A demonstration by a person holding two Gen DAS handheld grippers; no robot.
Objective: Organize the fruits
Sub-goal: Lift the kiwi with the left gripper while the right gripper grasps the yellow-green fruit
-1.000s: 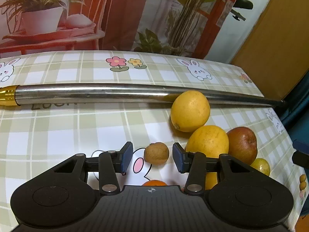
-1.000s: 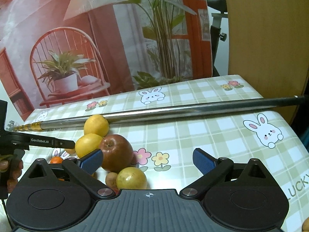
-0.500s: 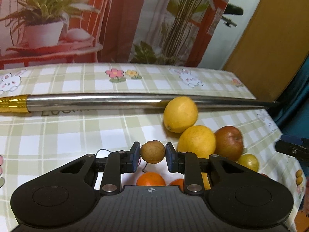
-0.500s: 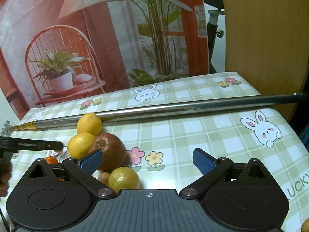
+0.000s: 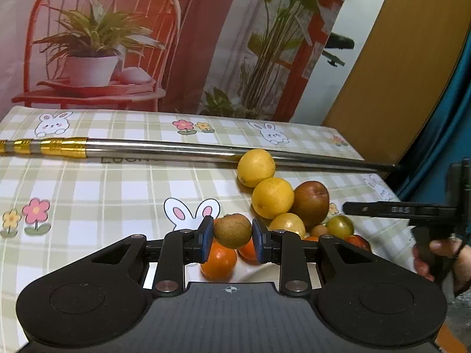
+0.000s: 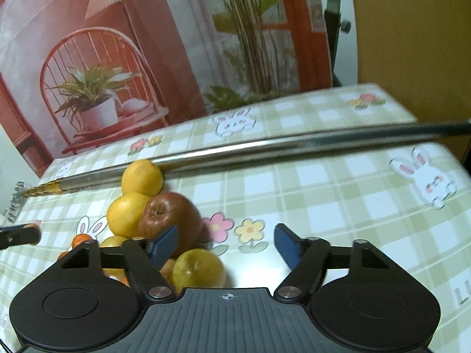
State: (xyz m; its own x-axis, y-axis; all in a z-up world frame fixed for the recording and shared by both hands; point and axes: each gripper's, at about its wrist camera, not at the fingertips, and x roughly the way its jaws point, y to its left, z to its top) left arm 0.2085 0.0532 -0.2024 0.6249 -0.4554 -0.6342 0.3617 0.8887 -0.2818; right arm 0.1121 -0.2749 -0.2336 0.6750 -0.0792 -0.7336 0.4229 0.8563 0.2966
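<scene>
A small brown fruit (image 5: 232, 231) is held between the two blue pads (image 5: 205, 236) of the left claw (image 5: 230, 239). It is lifted above the table (image 5: 88, 188), with the other fruit seen below and behind it. The left claw is closed to a narrow gap, and both pads are pressed on the sides of the brown fruit.

The rest of the fruit is piled together near a long metal pole (image 5: 176, 150) that is laid across the table. Two big yellow fruits (image 5: 256, 167) are counted, and the far one is touching the pole. One red-brown apple (image 5: 310, 201) is seen beside them. At least two oranges (image 5: 219, 260) are seen under the left claw. A few smaller yellow and green fruits (image 5: 340, 226) are tucked in too, but their number cannot be told.

The right claw (image 6: 226, 244) is opened wide and nothing is held in it. Its left pad (image 6: 164, 242) is seen in front of the apple, and a yellow-green fruit (image 6: 197, 270) is seen just below that pad.
</scene>
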